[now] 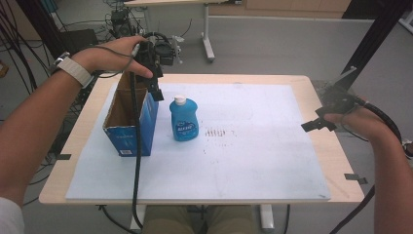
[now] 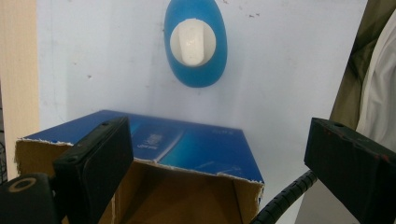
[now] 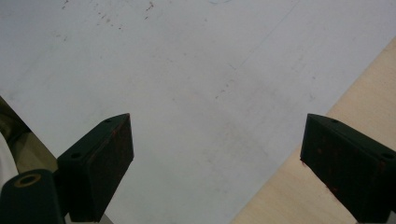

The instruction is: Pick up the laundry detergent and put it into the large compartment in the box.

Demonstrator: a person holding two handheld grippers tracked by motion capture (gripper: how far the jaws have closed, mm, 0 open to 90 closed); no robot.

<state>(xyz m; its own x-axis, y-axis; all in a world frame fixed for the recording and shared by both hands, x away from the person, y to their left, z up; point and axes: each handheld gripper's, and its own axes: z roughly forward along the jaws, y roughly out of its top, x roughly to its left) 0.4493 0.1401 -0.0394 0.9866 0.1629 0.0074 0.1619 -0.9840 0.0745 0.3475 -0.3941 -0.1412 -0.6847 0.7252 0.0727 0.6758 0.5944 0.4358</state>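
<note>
Hovering over the far end of the open blue cardboard box (image 1: 130, 122), the left hand-held gripper (image 1: 155, 87) has its jaws spread wide and holds nothing; the box stands on the left part of the white mat (image 1: 253, 161) that covers the tabletop (image 1: 87, 131), its open top up, and the blue dish-soap bottle (image 1: 184, 118) stands upright just to the right of it, close but seemingly not touching. Judging from this, the step in hand is to take the bottle and lower it into the box; the left gripper view looks straight down on the white cap (image 2: 192, 43), so the jaws want shifting right, clear of the box wall, then down around the bottle's narrower neck or shoulders; squeeze across the flat faces, since the body is slick and rounded; lift straight up before moving over the opening. The right hand-held gripper (image 1: 319, 123), jaws apart and empty, hangs at the right edge of the mat; it could steady the light box.
</note>
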